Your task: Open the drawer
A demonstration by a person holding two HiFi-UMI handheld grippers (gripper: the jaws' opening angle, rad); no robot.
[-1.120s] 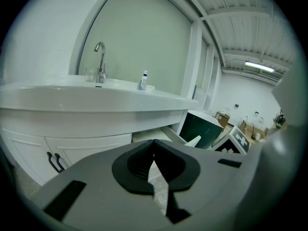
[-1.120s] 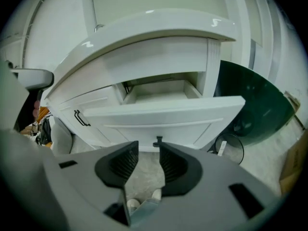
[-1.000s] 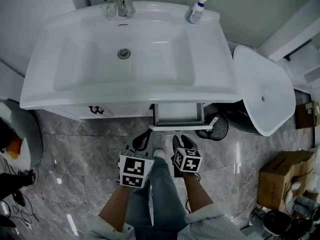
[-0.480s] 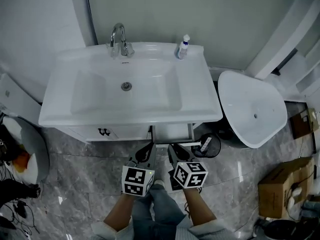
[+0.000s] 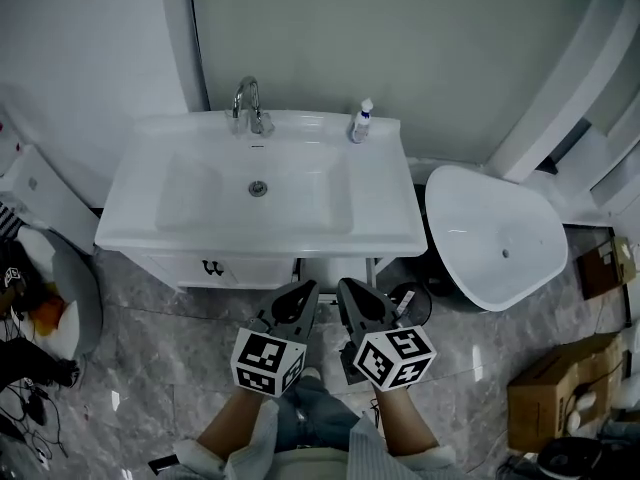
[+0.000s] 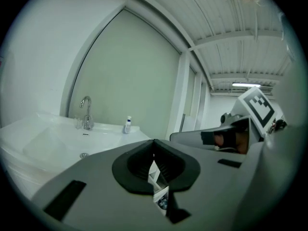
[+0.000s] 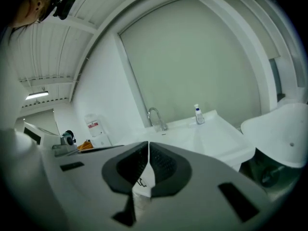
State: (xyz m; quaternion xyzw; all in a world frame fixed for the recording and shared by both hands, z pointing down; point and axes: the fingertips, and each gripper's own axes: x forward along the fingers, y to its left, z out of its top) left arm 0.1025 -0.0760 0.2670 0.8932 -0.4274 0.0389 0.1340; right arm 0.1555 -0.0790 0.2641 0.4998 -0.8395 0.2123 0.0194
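Note:
The white vanity [image 5: 190,268] stands under the sink. Its right drawer [image 5: 335,271] is pulled out a little, and my grippers hide its front. My left gripper [image 5: 304,291] hangs in front of the drawer, raised clear of it, jaws together and empty. Just to its right is my right gripper [image 5: 346,288]. Its jaws have just been closing and nothing is between them. In the left gripper view the left gripper [image 6: 154,142] shows only a thin slit. The right gripper [image 7: 148,144] looks the same in its own view. Both point level over the sink edge.
A white sink [image 5: 258,203] carries a faucet [image 5: 248,103] and a small bottle [image 5: 360,121]. A white oval fixture [image 5: 495,248] stands at the right, with a black bin [image 5: 412,301] beside the drawer. A cardboard box [image 5: 550,398] sits on the floor, and clutter lies at the left.
Both grippers have risen from low by the drawer front to about sink height. The right jaws went from open to shut. The head view has pulled back and up.

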